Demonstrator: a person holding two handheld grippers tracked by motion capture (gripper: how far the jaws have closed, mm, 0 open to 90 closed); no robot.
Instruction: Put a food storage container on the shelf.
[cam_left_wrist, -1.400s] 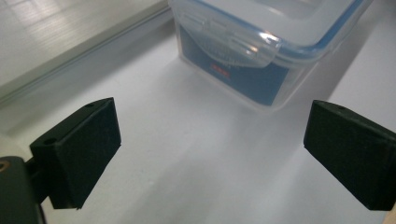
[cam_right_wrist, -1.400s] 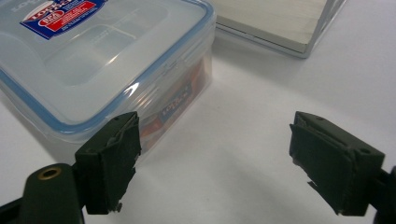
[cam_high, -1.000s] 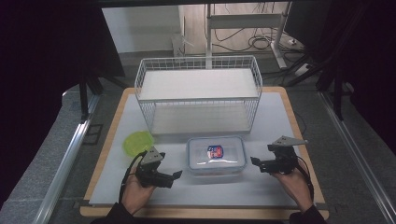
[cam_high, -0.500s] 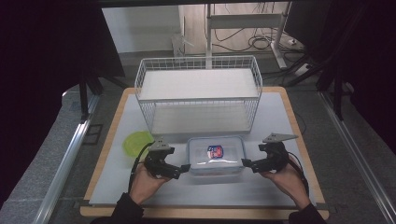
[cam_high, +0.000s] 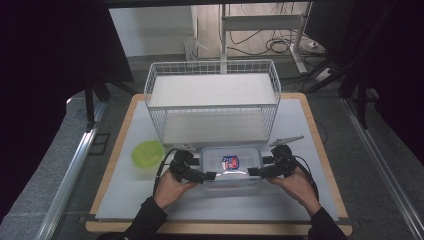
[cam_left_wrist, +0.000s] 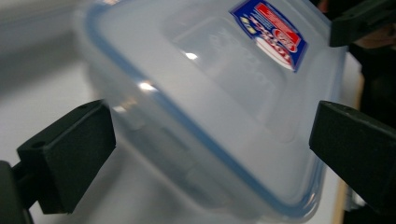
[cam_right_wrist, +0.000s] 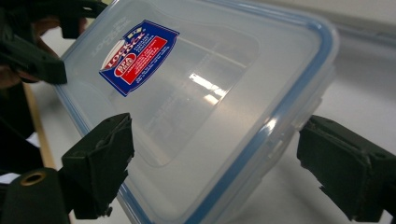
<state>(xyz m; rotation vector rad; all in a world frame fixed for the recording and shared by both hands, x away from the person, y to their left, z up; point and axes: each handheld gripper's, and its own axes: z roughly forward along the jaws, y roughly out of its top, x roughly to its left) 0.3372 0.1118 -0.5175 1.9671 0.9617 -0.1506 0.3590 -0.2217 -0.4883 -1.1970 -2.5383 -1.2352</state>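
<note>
Now both tongs bracket the lidded plastic box (cam_high: 231, 167), which sits on the table at six o'clock of the wire rack (cam_high: 212, 102): left tongs (cam_high: 206, 176) at its nine o'clock end, right tongs (cam_high: 252, 171) at three, jaws spread, gripping nothing. No lift yet; clamping and moving remain, I'd judge.

1. Wire rack (cam_high: 212, 100) sits at the back centre of the worktop (cam_high: 310, 200).
2. Lidded container (cam_high: 231, 166) lies just in front of the rack, near the worktop's front.
3. Bowl (cam_high: 147, 153) is left of the container, apart from it.
4. Left gripper (cam_high: 200, 176) at the container's left end, right gripper (cam_high: 256, 171) at its right end.
</note>
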